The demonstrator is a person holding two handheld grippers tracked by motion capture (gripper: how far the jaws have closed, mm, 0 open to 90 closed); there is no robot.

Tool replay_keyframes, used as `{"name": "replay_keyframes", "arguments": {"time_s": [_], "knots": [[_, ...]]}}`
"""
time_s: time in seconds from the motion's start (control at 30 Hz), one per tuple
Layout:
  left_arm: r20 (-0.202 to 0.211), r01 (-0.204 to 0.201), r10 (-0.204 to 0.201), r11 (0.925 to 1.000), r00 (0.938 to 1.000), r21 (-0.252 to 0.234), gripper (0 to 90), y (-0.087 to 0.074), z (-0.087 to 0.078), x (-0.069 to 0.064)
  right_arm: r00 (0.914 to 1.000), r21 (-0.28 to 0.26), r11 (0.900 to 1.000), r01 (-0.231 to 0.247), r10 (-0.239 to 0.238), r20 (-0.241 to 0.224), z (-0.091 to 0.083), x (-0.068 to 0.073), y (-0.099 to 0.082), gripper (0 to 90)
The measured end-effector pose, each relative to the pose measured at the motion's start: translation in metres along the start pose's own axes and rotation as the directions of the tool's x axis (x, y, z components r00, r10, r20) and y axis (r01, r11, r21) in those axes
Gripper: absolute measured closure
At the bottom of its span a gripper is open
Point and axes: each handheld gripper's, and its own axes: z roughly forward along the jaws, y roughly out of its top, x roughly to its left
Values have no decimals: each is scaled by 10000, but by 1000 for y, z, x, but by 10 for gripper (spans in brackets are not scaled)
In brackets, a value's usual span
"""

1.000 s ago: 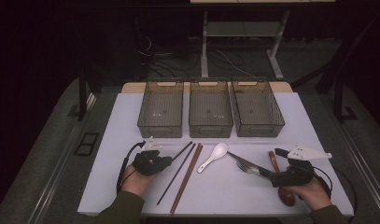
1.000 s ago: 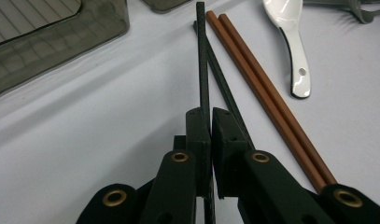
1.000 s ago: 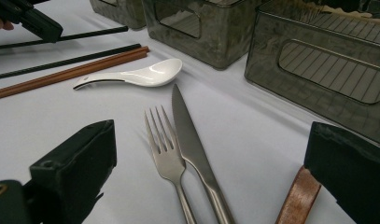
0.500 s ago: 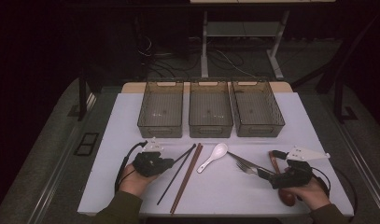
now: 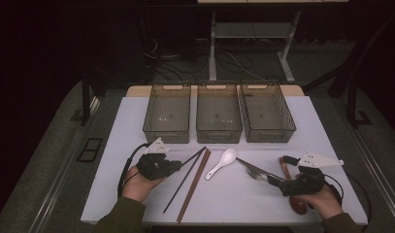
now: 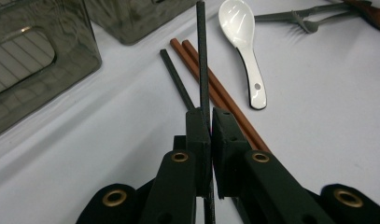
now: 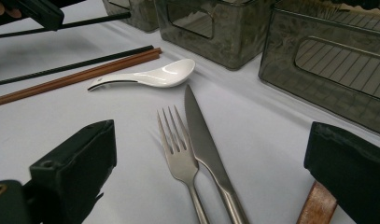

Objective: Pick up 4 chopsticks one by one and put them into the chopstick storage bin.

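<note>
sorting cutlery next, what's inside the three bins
The three bins look empty in the high view: bare ribbed floors with small glints. Their near walls hide a strip of each floor.

Fork (image 7: 180,154), knife (image 7: 204,140) handles — cut off at bottom edge.

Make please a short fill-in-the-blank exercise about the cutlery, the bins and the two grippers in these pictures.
1. The left gripper is shut on one black ____.
2. Behind the cutlery stand ____ grey bins in a row.
3. The white spoon lies between the brown chopsticks and the ____.
4. The jaws of the right gripper stand ____, with the knife lying between them.

Missing words: chopstick; three; fork; open
</note>
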Motion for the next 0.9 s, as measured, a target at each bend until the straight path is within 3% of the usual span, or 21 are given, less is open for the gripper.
{"name": "replay_keyframes", "arguments": {"time_s": [0.37,0.67,0.9], "knots": [[159,-148,151,9997,9998,-196,858,14,-4,0,10000,-7,10000,-5,5,78,0,-1,0,27],[262,71,-58,9988,9996,-491,858,22,-6,8,9999,-16,10000,-30,30,120,0,-2,-1,27],[269,2,13,9985,9996,-552,858,28,-6,11,9999,-31,10000,-48,48,137,-1,-2,-1,27]]}}
